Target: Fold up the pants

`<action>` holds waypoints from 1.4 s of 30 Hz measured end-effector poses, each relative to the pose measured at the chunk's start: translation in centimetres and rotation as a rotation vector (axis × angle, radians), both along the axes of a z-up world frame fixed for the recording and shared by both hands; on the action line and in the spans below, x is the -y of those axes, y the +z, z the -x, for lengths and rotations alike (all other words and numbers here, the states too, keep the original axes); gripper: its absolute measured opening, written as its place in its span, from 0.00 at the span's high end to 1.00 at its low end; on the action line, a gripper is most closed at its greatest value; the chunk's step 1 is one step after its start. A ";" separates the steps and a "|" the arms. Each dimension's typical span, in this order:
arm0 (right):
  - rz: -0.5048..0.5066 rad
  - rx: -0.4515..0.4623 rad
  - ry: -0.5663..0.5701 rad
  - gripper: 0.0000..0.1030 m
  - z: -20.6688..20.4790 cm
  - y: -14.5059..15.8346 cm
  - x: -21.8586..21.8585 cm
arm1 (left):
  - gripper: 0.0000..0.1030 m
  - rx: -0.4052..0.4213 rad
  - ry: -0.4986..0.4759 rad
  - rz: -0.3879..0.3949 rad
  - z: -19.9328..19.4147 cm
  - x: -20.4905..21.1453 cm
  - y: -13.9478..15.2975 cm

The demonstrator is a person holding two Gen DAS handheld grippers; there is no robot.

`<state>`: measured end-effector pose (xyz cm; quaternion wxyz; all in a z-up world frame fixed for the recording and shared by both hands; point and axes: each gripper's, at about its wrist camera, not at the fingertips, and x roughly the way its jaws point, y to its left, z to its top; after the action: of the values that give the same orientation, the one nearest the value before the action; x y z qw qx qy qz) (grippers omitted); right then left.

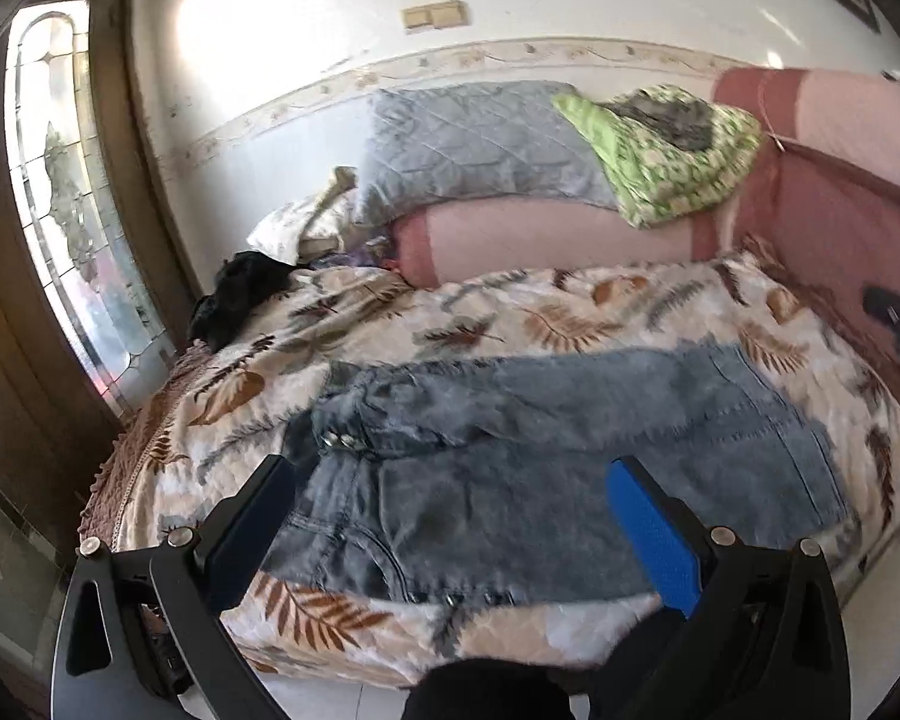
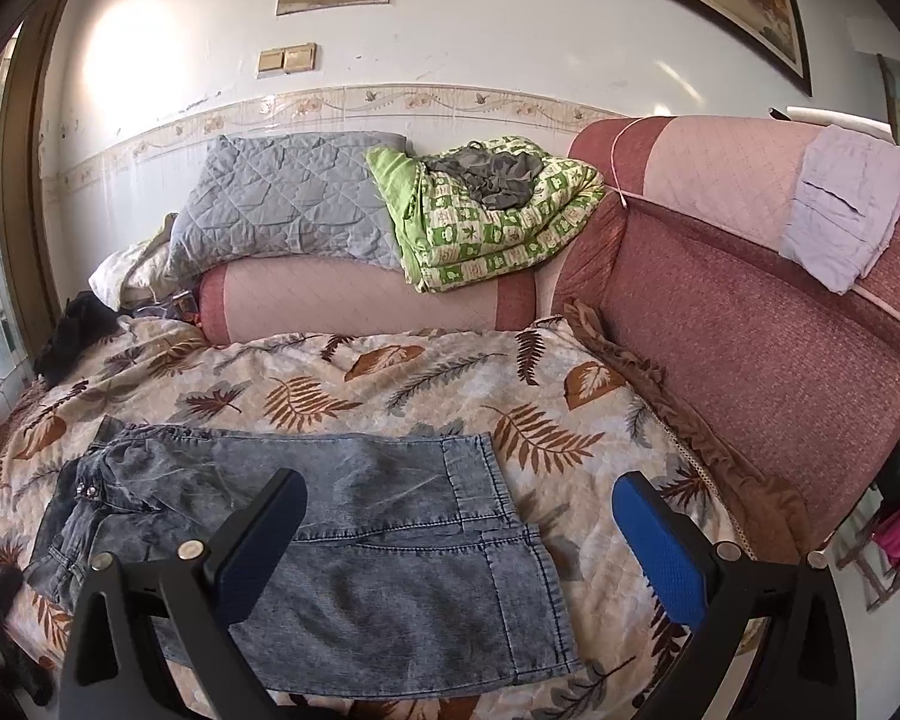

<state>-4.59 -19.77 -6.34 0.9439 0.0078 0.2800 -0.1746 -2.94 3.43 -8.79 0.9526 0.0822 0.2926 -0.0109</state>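
A pair of washed blue denim pants lies flat on the leaf-print bedspread, waist to the left and leg hems to the right. In the right wrist view the pants show with both legs side by side. My left gripper is open and empty, held above the waist end near the front edge. My right gripper is open and empty, held above the leg hems.
A grey quilt and a green patterned blanket lie on a pink bolster at the back. A red sofa back stands at right. A black garment lies at the far left by the glass door.
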 end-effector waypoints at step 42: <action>0.055 -0.031 -0.024 0.00 -1.7 -0.9 0.0 | 0.00 -0.027 0.225 0.016 -7.9 -6.2 1.2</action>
<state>-2.91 -19.78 -7.28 0.9373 -0.0175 0.2894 -0.1934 4.97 9.60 -7.60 0.9445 0.0411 0.3125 0.0924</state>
